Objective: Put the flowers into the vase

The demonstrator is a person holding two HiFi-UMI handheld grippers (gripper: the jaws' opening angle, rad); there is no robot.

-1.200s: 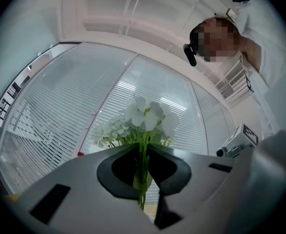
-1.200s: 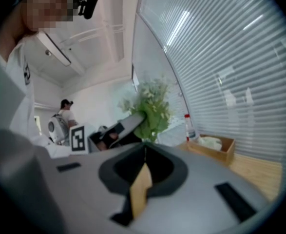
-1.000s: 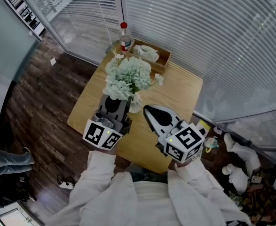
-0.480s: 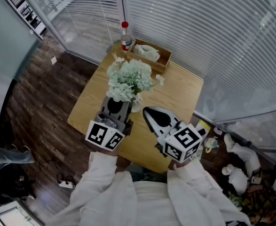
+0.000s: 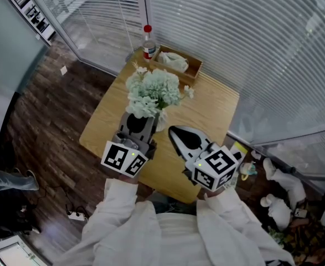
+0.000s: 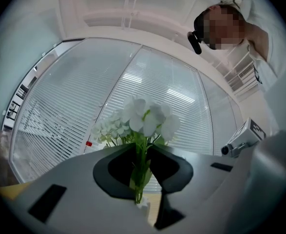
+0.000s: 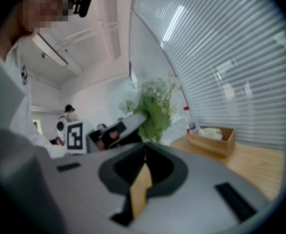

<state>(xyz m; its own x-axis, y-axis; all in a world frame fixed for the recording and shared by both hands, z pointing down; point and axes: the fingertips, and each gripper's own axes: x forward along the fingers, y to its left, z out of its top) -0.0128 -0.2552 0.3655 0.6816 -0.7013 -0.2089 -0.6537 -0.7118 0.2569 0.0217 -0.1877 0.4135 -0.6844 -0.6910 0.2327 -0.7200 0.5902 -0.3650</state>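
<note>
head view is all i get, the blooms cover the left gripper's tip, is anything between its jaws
Observer: Yes. In the left gripper view the green flower stems stand between the jaws of the left gripper, and those jaws are opening.
Operator: and the right one
Observer: The right gripper has nothing between its jaws; they stand slightly apart, with only the wooden table showing through the gap.
</note>
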